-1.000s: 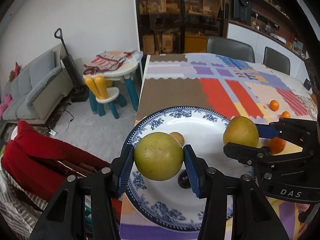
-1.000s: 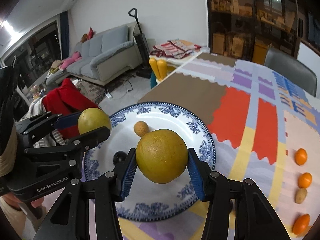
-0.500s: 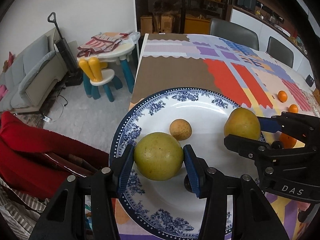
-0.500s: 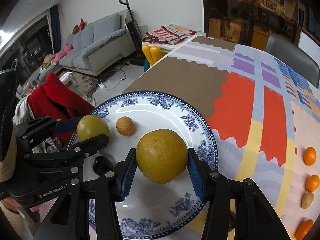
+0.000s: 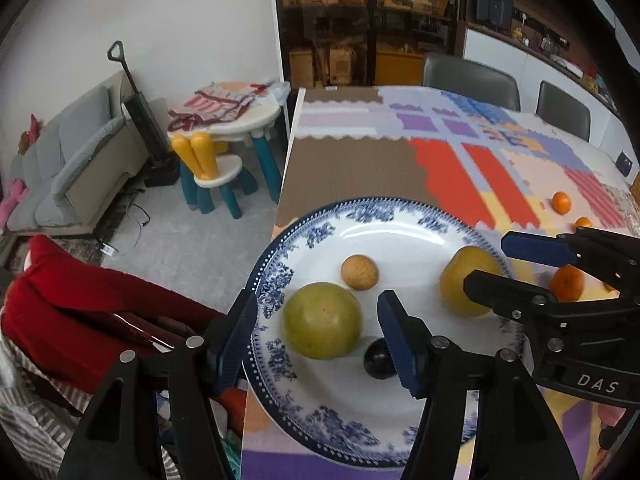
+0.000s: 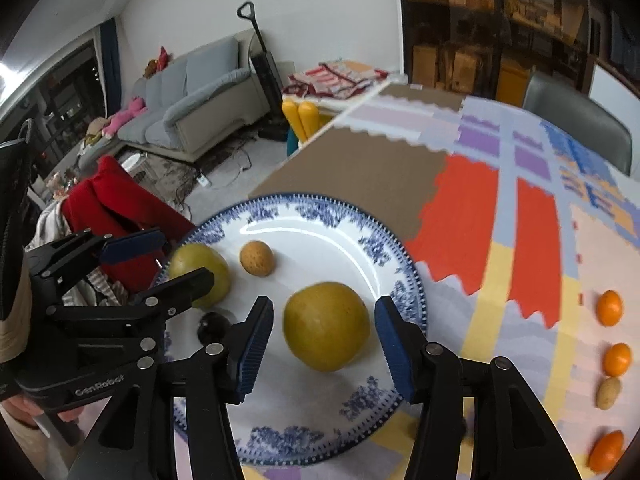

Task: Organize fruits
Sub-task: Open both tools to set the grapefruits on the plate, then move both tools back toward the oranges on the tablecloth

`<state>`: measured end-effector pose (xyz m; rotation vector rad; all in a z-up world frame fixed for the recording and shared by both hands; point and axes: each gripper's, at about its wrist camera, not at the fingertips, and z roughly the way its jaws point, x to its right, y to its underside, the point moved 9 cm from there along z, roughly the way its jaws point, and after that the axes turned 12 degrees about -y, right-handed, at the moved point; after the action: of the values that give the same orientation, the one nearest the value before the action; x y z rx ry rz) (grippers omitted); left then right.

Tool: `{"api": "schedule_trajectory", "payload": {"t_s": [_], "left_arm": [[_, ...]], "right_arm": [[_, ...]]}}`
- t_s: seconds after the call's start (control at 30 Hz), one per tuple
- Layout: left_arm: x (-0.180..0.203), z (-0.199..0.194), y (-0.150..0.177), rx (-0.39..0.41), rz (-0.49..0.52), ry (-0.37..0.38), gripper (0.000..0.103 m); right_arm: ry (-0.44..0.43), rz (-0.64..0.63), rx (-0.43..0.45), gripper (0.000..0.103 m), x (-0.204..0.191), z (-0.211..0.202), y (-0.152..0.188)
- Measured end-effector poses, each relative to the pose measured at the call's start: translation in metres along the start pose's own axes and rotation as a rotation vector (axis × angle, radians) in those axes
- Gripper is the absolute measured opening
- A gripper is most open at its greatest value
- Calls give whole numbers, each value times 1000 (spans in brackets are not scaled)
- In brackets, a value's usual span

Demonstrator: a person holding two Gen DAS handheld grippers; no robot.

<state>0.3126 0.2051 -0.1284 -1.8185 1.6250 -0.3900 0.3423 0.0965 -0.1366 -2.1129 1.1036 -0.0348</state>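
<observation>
A blue-and-white patterned china plate (image 5: 280, 292) sits at the near corner of a table covered in a colourful patchwork mat (image 6: 480, 216). Everything here is placed relative to that plate.

On the plate's left side lies a round, greenish-yellow fruit (image 5: 322, 320), smooth and matte, resting between the spread blue pads of the left gripper (image 5: 316, 336), which is wide open and not touching it. On the plate's right side lies a second, slightly more golden round fruit (image 6: 326, 326), between the equally wide-open pads of the right gripper (image 6: 322, 338).

Near the plate's centre rests a small tan, rough-skinned fruit (image 5: 359, 272). A small dark, glossy round fruit (image 5: 378, 358) sits toward the near edge.

Off the plate, to its right on the mat, lie several small oranges (image 6: 609, 307) and another small tan fruit (image 6: 608, 393) in a loose line.

The large fruits look firm and fairly heavy, and likely to roll on the glazed plate; they are best gripped across their widest middle. The plate looks breakable and slippery.
</observation>
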Motion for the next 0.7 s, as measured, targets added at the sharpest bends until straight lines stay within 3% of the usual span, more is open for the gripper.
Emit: {"api": "schedule_trajectory", "payload": {"t_s": [0.4, 0.7], "left_arm": [[24, -81, -7, 115, -8, 7, 66], [51, -135, -2, 205, -16, 21, 72]], "right_arm": [[36, -32, 170, 54, -8, -90, 2], [90, -59, 273, 65, -7, -155, 21]]}}
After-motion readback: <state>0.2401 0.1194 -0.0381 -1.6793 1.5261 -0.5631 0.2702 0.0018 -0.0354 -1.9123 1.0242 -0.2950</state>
